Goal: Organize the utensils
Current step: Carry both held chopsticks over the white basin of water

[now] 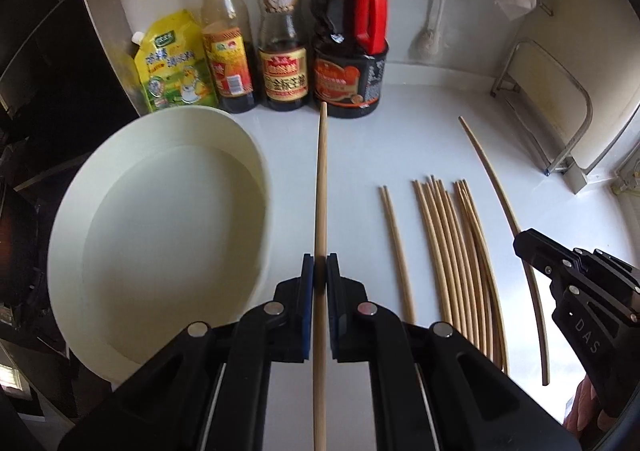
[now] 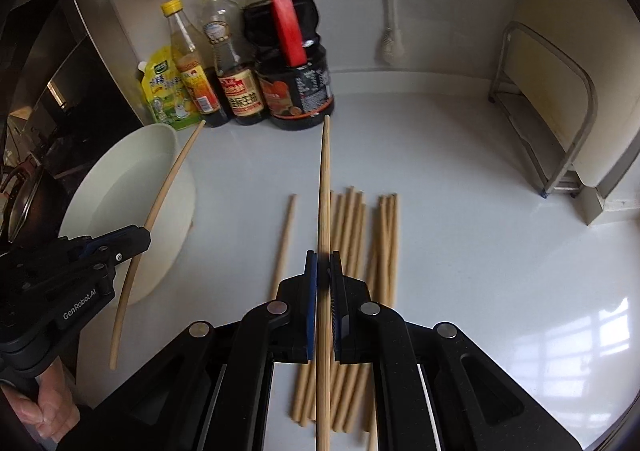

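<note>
A single chopstick (image 1: 321, 187) is being pinched between the blue pads (image 1: 307, 275) of the left tool (image 1: 320, 271), jaws pressed tight against it, and it's being held out straight ahead of the tool, lifted off the tabletop (image 1: 360, 139). Its far tip is being pointed toward the row of sauce bottles (image 1: 280, 47) at the back. Just to the left of that tool, a big white bowl (image 1: 160, 235) is being kept right beside the held stick, though whether they're touching can't really be told.

Same deal on the other side: the right tool (image 2: 323, 267) is being clamped on another chopstick (image 2: 325, 191), maybe two stacked together, hard to tell from the right wrist view. It's being held above the loose pile of chopsticks (image 2: 360, 243) that's lying on the tabletop directly under and just ahead of that tool. One lone stick (image 2: 285, 243) is being left a bit apart, to the left of the pile.

From the left wrist view the right tool (image 1: 520, 247) is being seen off to the right, beyond the pile (image 1: 460, 251), with its stick (image 1: 500, 195) poking forward. From the right wrist view the left tool (image 2: 136, 241) is being seen off to the left, in front of the bowl (image 2: 132, 179), its stick (image 2: 168, 179) being angled across the bowl's rim.

A yellow-green pouch (image 1: 172, 59) is being propped next to the bottles, and a metal rack (image 2: 552, 111) is being parked far right against the wall.
</note>
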Available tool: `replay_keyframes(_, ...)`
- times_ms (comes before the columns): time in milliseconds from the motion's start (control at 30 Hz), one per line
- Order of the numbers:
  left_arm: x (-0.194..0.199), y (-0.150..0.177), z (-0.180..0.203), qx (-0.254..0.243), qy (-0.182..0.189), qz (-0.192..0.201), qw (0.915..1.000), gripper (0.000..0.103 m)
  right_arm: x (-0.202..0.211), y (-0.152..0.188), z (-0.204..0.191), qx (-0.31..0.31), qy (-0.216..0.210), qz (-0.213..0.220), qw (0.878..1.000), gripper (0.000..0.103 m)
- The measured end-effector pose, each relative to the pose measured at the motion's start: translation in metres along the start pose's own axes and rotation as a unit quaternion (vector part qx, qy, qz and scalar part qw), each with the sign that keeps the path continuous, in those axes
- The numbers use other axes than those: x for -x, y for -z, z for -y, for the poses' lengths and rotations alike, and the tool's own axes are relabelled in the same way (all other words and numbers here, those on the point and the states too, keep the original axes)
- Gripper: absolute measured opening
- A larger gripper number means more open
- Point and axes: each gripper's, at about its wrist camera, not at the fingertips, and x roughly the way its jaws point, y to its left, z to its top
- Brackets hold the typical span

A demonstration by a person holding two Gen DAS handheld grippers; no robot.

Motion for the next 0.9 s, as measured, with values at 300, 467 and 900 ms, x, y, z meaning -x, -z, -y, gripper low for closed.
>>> replay_keyframes(300,0.002,-0.021,-0.112,0.036,-0.038,0.005,0.9986,0.007,-0.036,-0.055,-0.115,0.034,-0.068,-0.01,0.997,0.006)
replay_keyframes(467,-0.013,-0.025,-0.158,0.043,-0.053,-0.004,0.9977,0.007,-0.064,-0.073,-0.163,0.05,-0.087,-0.027,0.995,0.006)
replay_keyframes(900,-0.067,-0.012,-0.203,0.062,-0.028,-0.051,0.9964,0.007,-0.142,-0.071,-0.21,0.043,-0.082,-0.102,0.991,0.006)
